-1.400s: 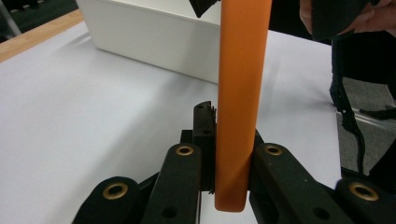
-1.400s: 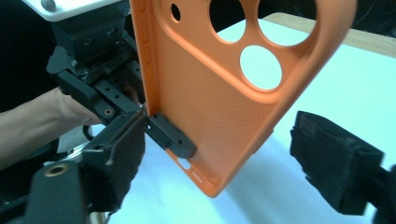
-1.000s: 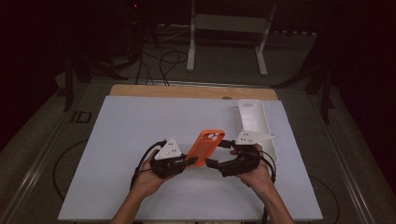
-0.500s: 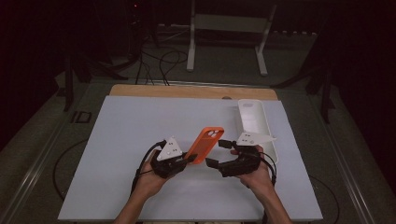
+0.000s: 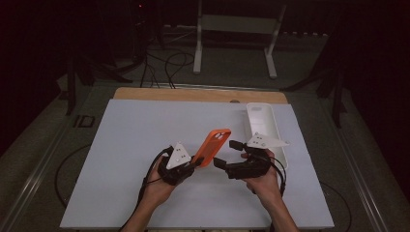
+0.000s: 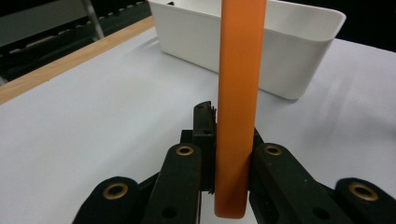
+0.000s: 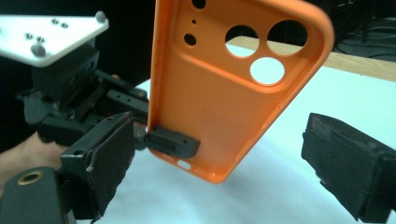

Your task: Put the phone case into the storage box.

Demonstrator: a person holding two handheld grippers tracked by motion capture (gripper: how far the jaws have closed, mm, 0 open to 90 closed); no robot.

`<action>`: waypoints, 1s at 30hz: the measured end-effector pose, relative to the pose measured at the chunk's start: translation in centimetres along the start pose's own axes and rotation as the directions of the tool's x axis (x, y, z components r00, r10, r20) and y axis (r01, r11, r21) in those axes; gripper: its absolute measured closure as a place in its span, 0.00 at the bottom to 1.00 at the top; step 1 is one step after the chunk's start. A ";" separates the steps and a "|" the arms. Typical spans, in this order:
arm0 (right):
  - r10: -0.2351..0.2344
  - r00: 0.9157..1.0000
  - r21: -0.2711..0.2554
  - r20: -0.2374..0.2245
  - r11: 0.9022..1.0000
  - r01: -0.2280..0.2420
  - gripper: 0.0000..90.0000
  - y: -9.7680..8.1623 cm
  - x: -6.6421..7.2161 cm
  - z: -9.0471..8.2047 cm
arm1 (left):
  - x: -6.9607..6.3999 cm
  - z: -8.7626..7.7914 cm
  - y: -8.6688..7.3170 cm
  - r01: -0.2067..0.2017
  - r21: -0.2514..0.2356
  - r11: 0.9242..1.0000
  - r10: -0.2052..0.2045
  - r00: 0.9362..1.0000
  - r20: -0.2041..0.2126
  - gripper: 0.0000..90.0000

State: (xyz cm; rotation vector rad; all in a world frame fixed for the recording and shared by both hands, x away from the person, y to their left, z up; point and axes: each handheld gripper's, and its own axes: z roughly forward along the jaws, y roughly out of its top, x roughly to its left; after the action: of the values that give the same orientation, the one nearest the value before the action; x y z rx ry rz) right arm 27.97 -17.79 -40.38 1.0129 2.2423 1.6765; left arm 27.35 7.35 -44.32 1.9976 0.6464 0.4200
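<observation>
An orange phone case stands tilted above the white tabletop, camera cut-outs at its top. My left gripper is shut on its lower end. In the left gripper view the case is edge-on, with the left gripper clamping it from both sides. My right gripper is open just right of the case. In the right gripper view the case's back hangs between the wide-apart pads of the right gripper, untouched by either, and the left gripper bites its bottom edge.
A long white bin lies on the table's right side, behind the right hand; it is also beyond the case in the left gripper view. The white tabletop has a wooden strip along its far edge. Cables and a metal stand lie on the floor beyond.
The right gripper's jaws stand wider apart and a little clear of the case now. The left gripper and the orange case have kept still.
</observation>
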 end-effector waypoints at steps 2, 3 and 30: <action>0.014 1.000 -0.015 0.002 1.000 -0.014 0.11 0.1 0.0 0.1 | 0.0 0.1 -0.1 0.004 -0.003 1.000 -0.004 1.000 -0.003 0.94; 0.016 1.000 -0.021 0.001 1.000 -0.016 0.11 0.2 0.1 0.1 | -0.1 0.2 -0.1 0.003 -0.002 1.000 -0.003 1.000 -0.002 0.95; 0.176 0.980 -0.069 0.097 0.983 -0.170 0.15 2.1 1.0 2.0 | -1.8 1.4 -0.9 -0.059 0.058 0.997 0.061 0.998 -0.031 0.94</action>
State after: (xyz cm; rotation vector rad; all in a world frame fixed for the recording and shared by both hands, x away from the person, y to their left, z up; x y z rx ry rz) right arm 29.09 -15.36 -38.96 1.2815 2.0791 1.7044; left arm 26.43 5.62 -45.82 2.0727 0.6260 0.4759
